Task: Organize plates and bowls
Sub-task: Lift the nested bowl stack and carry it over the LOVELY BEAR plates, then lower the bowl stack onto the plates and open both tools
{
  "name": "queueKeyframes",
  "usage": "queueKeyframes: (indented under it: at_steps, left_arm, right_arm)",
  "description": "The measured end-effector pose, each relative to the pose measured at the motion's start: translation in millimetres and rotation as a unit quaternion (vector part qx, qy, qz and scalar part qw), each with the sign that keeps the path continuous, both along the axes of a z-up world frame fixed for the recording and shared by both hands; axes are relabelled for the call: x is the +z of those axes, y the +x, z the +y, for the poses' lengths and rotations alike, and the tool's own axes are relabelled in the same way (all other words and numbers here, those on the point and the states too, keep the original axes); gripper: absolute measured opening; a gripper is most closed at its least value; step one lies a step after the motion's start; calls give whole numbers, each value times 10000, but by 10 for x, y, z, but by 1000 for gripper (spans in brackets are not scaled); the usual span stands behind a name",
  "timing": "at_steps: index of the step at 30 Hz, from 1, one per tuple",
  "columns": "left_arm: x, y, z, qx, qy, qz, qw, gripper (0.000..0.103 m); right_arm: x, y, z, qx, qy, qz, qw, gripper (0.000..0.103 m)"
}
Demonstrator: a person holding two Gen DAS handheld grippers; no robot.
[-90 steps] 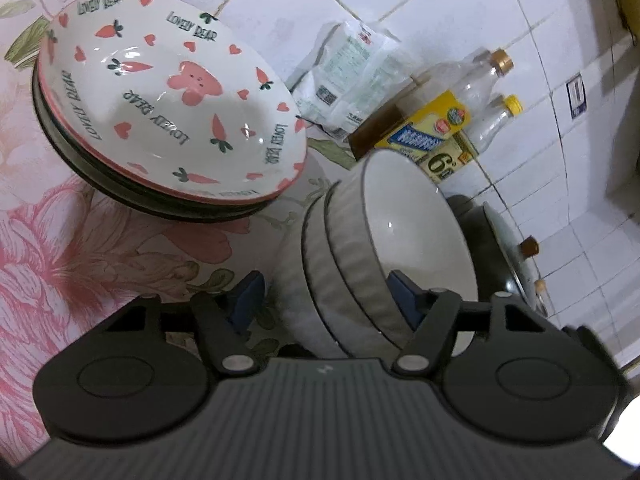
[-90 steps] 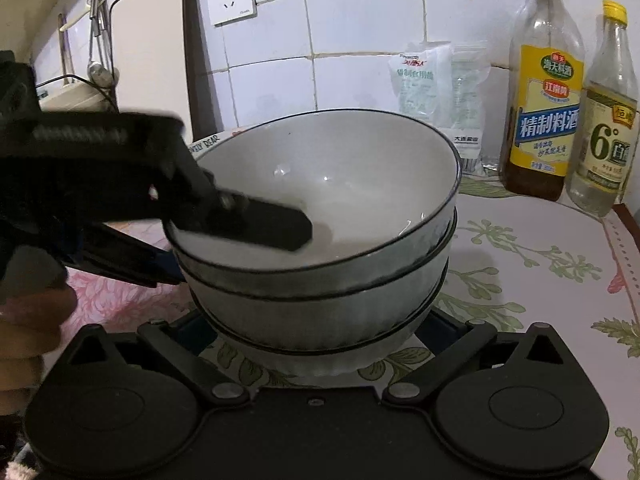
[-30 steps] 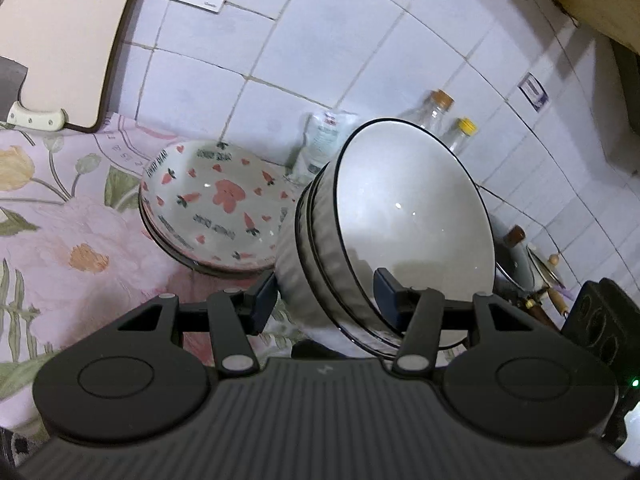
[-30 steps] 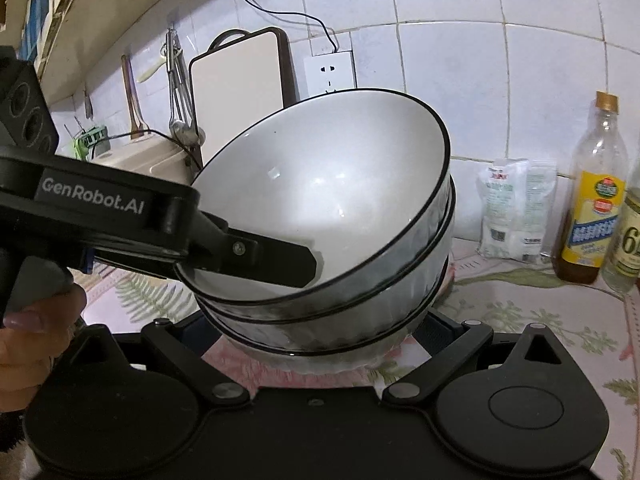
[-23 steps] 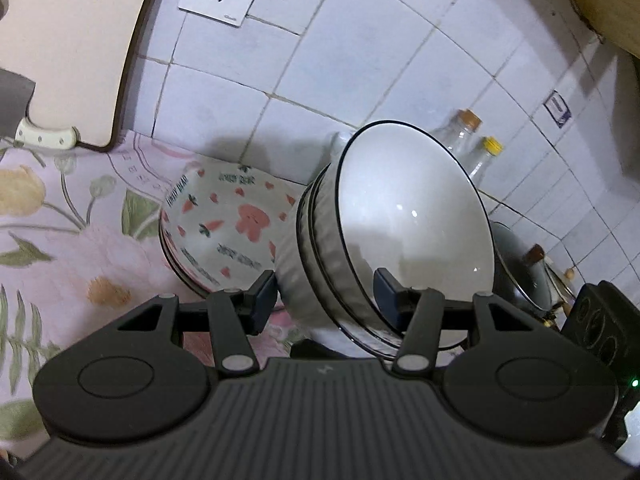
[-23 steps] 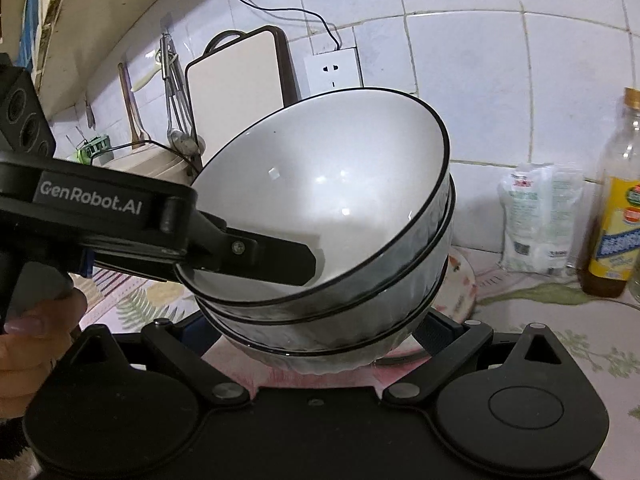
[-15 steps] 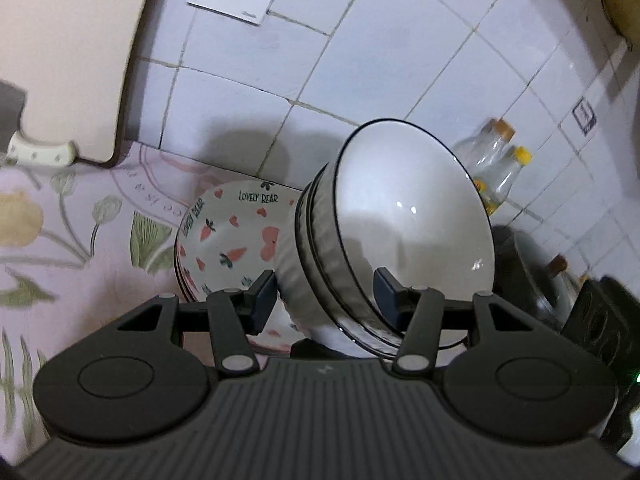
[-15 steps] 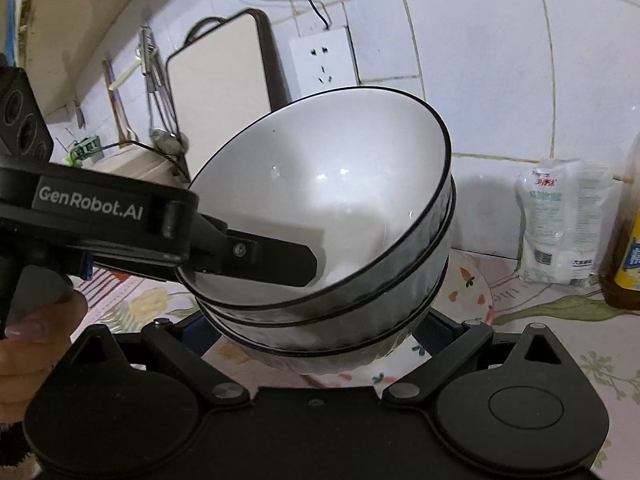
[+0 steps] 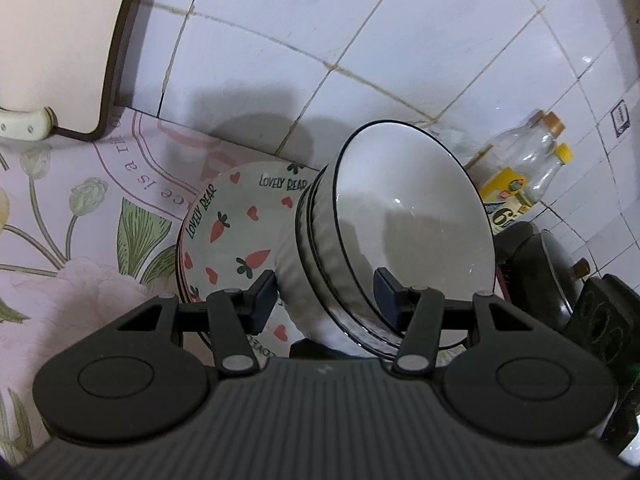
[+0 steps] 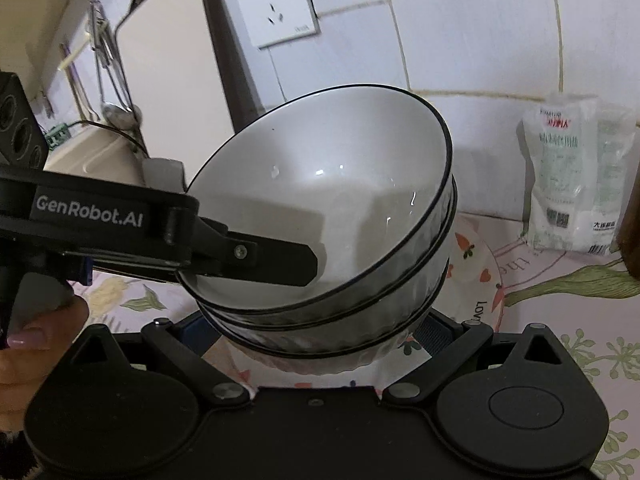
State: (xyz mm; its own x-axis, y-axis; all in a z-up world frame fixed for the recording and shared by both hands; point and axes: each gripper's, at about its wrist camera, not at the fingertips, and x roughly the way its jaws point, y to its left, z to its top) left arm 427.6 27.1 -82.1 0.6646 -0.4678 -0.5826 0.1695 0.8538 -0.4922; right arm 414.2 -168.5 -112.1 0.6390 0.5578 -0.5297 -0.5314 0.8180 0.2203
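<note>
A stack of three white ribbed bowls with black rims [image 9: 404, 224] [image 10: 332, 216] is held in the air, tilted. My left gripper [image 9: 326, 300] is shut on the stack's rim wall, one finger inside the top bowl; it also shows in the right wrist view [image 10: 260, 258]. My right gripper [image 10: 316, 332] closes on the lowest bowl from both sides. Below and behind the bowls lies a stack of plates topped by the "Lovely Bear" carrot plate [image 9: 236, 224] [image 10: 476, 264] on the flowered tablecloth.
A cutting board [image 9: 52, 40] [image 10: 168, 60] leans on the tiled wall at left, under a socket [image 10: 276, 4]. Oil and vinegar bottles [image 9: 520, 176], a white packet [image 10: 572, 176] and a dark pot [image 9: 548, 272] stand to the right. Utensils [image 10: 108, 64] hang far left.
Both grippers have lifted the bowl stack off the table and carried it left, toward the wall. It now hangs over the Lovely Bear plate stack; the bottles have slid to the right.
</note>
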Motion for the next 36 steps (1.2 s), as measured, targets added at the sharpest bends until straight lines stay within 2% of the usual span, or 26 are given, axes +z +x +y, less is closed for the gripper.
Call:
queueKeyframes:
  at_steps: [11, 21, 25, 27, 30, 36]
  left_arm:
    - [-196, 297, 38, 131, -170, 323, 9992, 51]
    - [-219, 276, 7, 237, -178, 323, 9990, 51]
    - [-174, 186, 17, 372, -234, 325, 9985, 56]
    - [-128, 114, 33, 437, -196, 197, 9987, 57]
    - [14, -49, 52, 593, -122, -154, 9980, 60]
    - [388, -491, 55, 565, 148, -625, 9963, 62]
  right_arm:
    - [-124, 235, 97, -106, -185, 311, 9993, 101]
    - [-170, 187, 164, -74, -445, 116, 9989, 101]
    - [-148, 23, 140, -207, -534, -83, 9983, 100]
    - [-99, -91, 113, -271, -525, -250, 9979, 101]
    - [-24, -195, 57, -293, -423, -244, 9984, 101]
    - [150, -488, -147, -402, -178, -350, 9984, 101]
